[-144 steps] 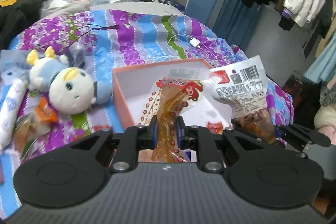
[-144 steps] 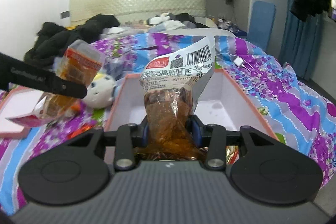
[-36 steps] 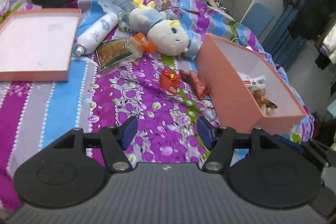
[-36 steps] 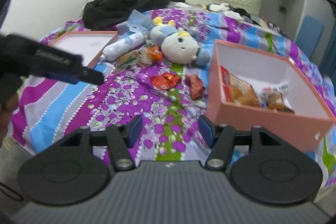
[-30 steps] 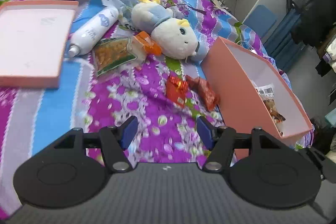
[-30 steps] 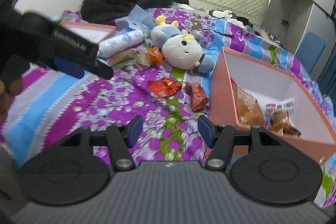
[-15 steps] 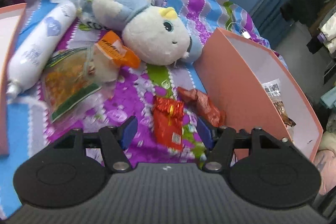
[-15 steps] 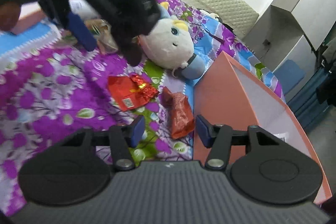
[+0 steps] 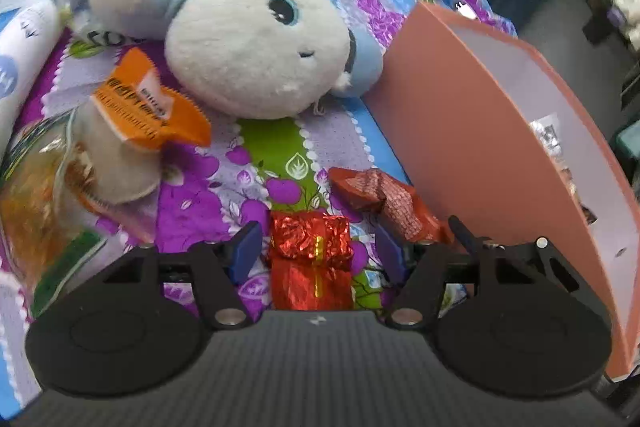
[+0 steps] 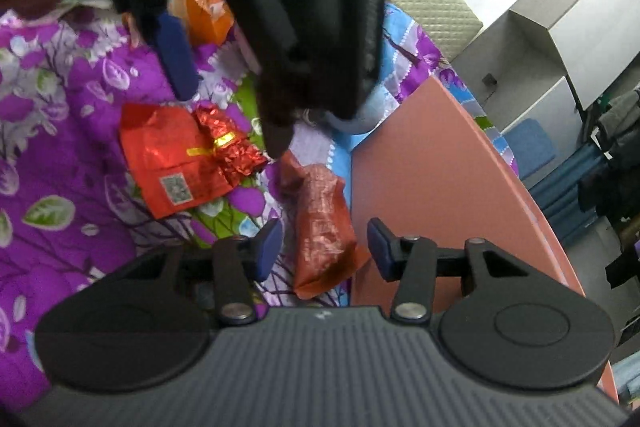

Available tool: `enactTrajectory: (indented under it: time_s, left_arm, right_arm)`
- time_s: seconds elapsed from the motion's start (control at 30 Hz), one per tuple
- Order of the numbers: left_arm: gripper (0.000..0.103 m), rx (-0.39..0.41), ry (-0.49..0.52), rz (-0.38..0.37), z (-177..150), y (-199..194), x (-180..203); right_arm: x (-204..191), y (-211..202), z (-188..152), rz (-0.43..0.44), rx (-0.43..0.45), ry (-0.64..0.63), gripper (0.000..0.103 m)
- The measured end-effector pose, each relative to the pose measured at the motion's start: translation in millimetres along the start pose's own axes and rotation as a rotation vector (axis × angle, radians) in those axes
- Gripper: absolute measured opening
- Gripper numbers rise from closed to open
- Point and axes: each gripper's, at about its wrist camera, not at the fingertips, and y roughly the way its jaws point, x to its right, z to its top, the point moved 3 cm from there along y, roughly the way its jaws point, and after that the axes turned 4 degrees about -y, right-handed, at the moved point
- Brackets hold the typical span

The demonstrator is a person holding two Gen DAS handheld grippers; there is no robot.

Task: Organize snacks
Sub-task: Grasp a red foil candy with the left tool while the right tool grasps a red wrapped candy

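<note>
Left tongs (image 9: 316,247) spread around red foil snack (image 9: 312,263), right tongs (image 10: 322,245) spread around brown snack (image 10: 324,231)

place: home bedroom | cues: floral bedspread (image 9: 224,187); plush toy (image 9: 248,47); quilted headboard (image 10: 432,3); hanging clothes (image 10: 612,163)

You see a shiny, crinkly red foil packet (image 9: 311,259), a duller red wrapper (image 10: 325,223), a fuzzy plush toy (image 9: 240,39), and a smooth matt cardboard box (image 9: 460,131).

Even, soft indoor light, with glints on the red foil packet (image 9: 311,259). Fisheye bending curves the edges. The left gripper (image 10: 224,111) looms blurred in the right view.
</note>
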Motion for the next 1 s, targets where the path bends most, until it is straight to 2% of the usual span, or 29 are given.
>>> enactTrajectory:
  time_s: [0.13,0.2,0.27,0.43,0.53,0.73,1.0]
  left_arm:
    - [0.068,-0.043,0.033,0.029,-2.3,16.7,1.1]
    - [0.066,-0.037,0.058,0.046,-3.8,19.4,3.5]
    - [0.059,-0.025,0.077,0.068,-4.5,19.4,5.6]
    - [0.058,-0.009,0.09,0.092,-4.6,13.3,6.8]
    - [0.058,0.012,0.087,0.113,-3.6,-1.3,4.9]
    - [0.058,0.039,0.022,0.093,-6.8,-38.8,-1.8]
    - [0.058,0.064,-0.015,0.15,-38.2,-89.8,-11.6]
  right_arm:
    - [-1.7,7.0,-0.8,-0.009,-0.01,-0.005,0.038]
    - [-2.1,10.7,-1.2,-0.01,-0.019,-0.001,0.036]
    - [-0.8,14.6,0.2,-0.012,-0.028,-0.002,0.035]
    - [0.9,12.4,6.6,0.0,-0.033,0.011,0.031]
    - [5.9,5.7,4.4,0.013,-0.031,0.014,0.031]
    - [6.1,-18.0,5.6,0.056,-0.006,0.004,0.031]
    - [-0.7,-64.4,1.9,0.095,0.049,-0.009,0.031]
